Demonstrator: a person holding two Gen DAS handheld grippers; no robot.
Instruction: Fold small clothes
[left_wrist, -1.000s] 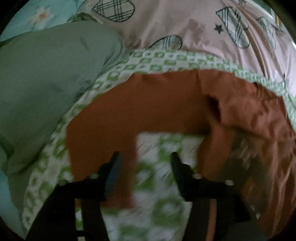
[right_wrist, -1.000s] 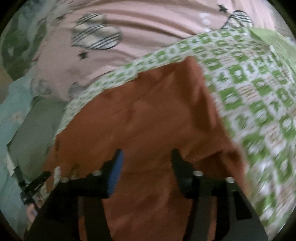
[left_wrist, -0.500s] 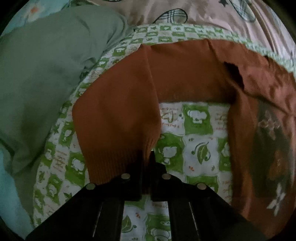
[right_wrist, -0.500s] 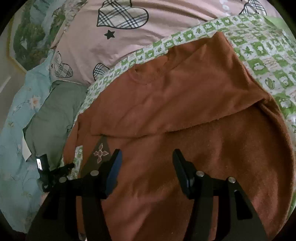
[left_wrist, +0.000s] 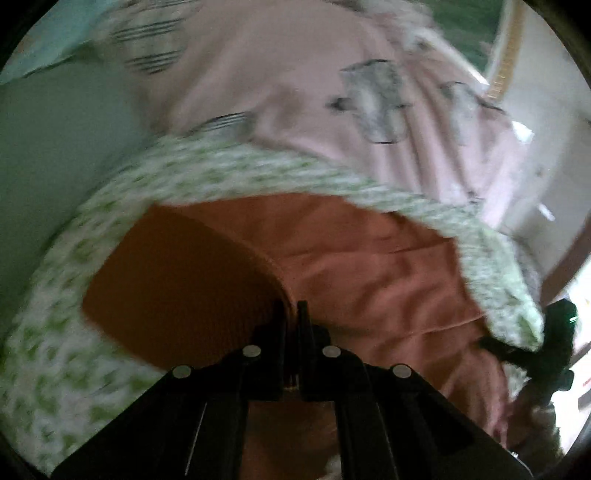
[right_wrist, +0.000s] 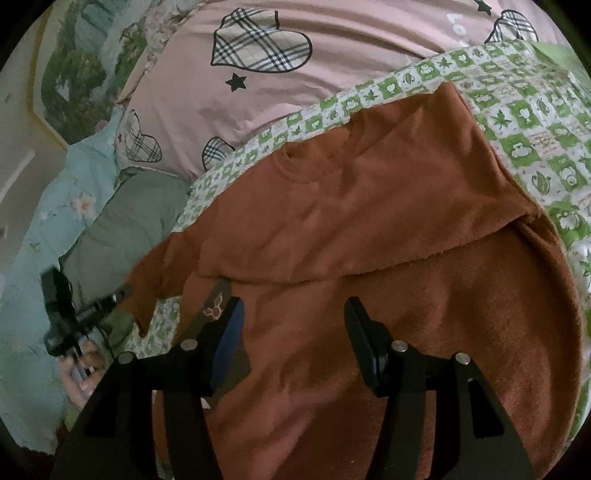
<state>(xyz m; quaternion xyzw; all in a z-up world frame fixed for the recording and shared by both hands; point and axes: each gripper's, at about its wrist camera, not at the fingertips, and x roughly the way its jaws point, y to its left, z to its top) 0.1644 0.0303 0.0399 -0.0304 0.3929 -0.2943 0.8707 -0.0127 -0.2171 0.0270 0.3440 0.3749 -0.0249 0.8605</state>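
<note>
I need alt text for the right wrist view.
The open right gripper hovers over a rust-orange sweater spread on a green-and-white checked blanket. Behind lies a pink pillow with plaid hearts.

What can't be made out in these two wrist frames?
- Left wrist: motion blur smears the green checked sheet; its print is unreadable.
- Left wrist: how much sleeve sits inside the shut jaws of the left gripper; fingers cover it.
- Right wrist: sweater hem, hidden behind the open right gripper and cut off by the frame's bottom edge.
</note>
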